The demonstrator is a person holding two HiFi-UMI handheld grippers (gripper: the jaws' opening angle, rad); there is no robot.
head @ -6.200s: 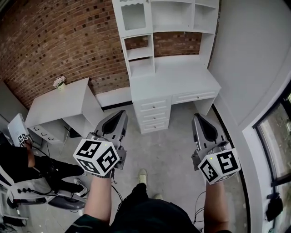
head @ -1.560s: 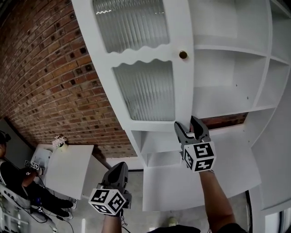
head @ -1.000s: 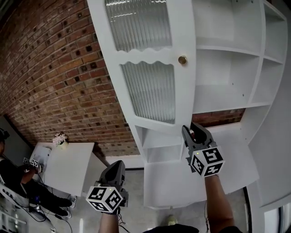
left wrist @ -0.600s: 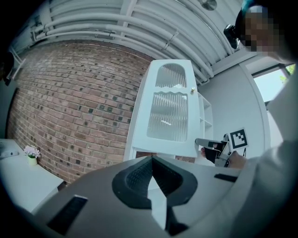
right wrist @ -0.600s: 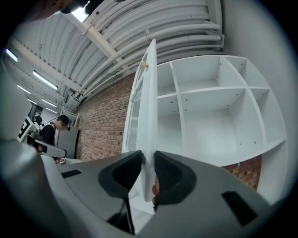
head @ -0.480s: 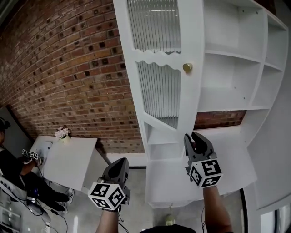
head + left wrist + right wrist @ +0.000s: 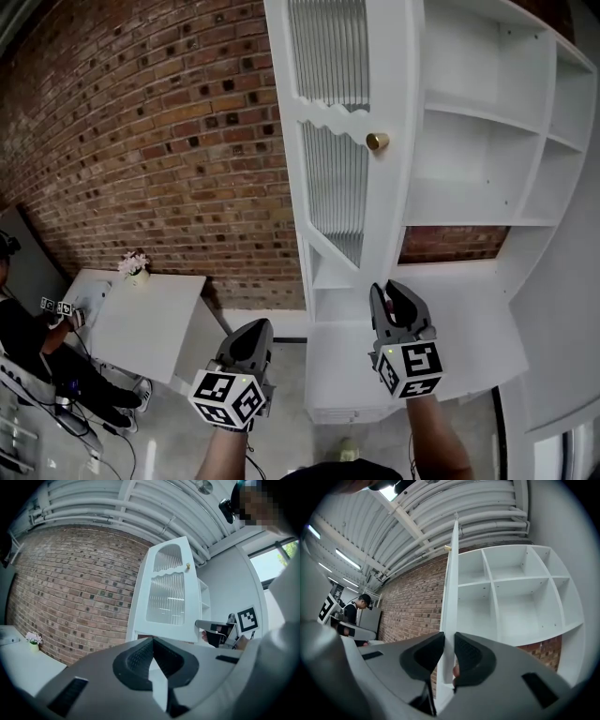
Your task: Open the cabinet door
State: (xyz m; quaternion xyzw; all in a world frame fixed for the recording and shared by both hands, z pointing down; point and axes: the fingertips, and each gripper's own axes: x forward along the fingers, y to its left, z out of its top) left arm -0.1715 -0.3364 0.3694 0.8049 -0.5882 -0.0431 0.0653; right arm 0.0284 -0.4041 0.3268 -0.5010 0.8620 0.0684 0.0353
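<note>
Swung further out since a moment ago: cabinet door (image 7: pixel 389 216), now almost edge-on to you, brass knob (image 7: pixel 377 142) on its right face – your right gripper (image 7: pixel 389 289) pinching its bottom edge, jaws just closing tighter on it – your left gripper (image 7: pixel 251 330) low, well apart, jaws pressed together on nothing.

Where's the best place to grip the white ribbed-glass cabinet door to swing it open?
Take the white ribbed-glass cabinet door by its thin free edge near the bottom corner, edge-on, jaws straddling it; the small brass knob likely offers less purchase. The right hand-held gripper has just been closing there, edge between its jaws.
</note>
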